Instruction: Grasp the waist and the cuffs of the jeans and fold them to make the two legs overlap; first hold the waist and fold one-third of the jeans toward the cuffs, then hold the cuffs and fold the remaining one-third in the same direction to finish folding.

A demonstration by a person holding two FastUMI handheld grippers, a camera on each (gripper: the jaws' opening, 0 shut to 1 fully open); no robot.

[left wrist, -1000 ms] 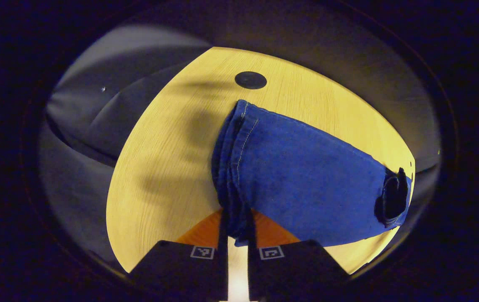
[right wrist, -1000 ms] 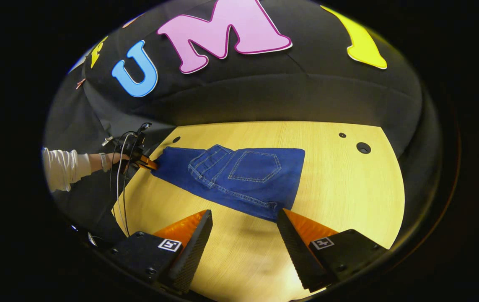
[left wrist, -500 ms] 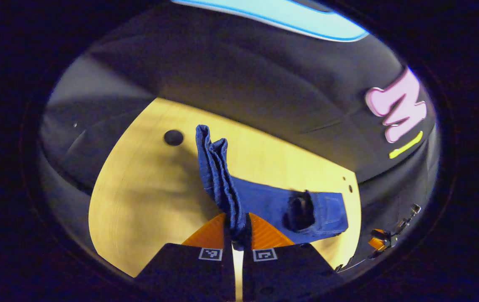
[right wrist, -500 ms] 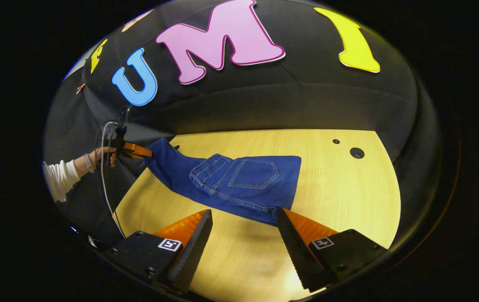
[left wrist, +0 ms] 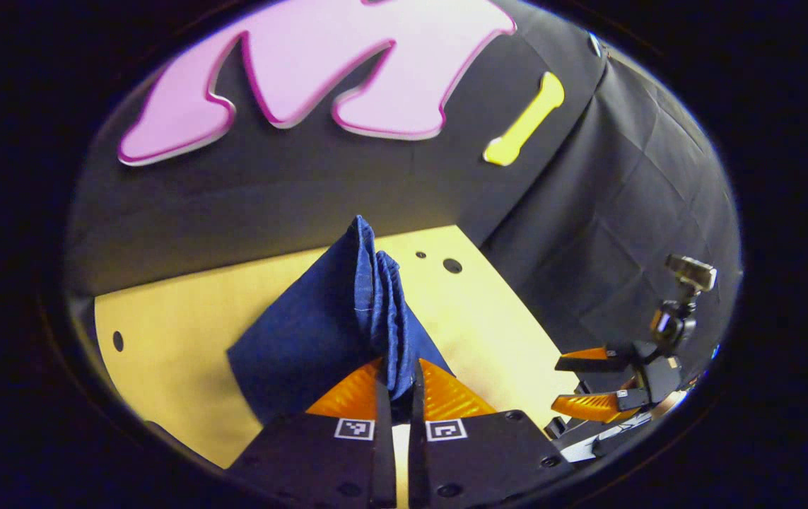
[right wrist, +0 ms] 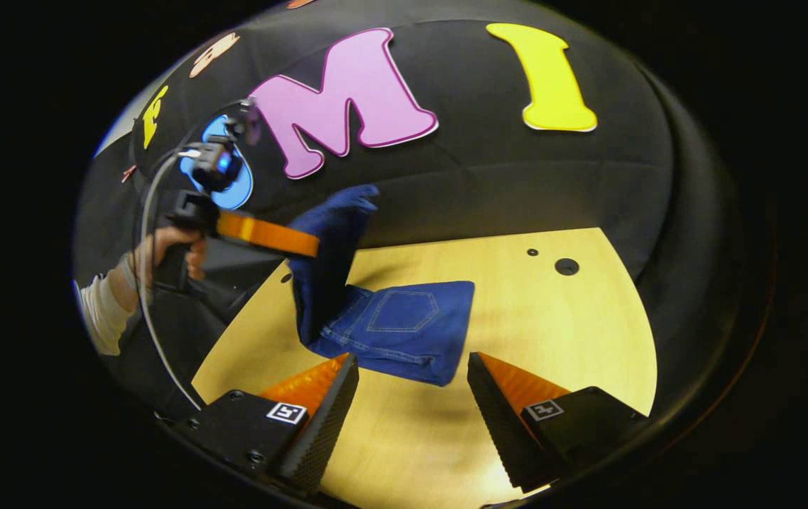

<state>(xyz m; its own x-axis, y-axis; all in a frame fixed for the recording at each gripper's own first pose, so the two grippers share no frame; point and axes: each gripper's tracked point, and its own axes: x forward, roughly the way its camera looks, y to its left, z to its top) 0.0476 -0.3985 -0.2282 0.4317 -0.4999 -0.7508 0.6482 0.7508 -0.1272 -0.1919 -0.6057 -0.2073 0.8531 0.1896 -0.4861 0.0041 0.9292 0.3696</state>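
1 pair jeans [right wrist: 396, 332] on wooden surface [right wrist: 552, 339], waist part lying flat, pocket up. Cuffs [left wrist: 375, 311] lifted off surface, clamped between left tongs [left wrist: 398, 385]. Right tongs [right wrist: 411, 396] spread wide, nothing between them, hovering just in front of jeans' near edge. 1 hand [right wrist: 163, 247] holding left tongs.

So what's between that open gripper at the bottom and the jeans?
Only bare table, seen in the right gripper view: the right gripper hangs open just short of the jeans.
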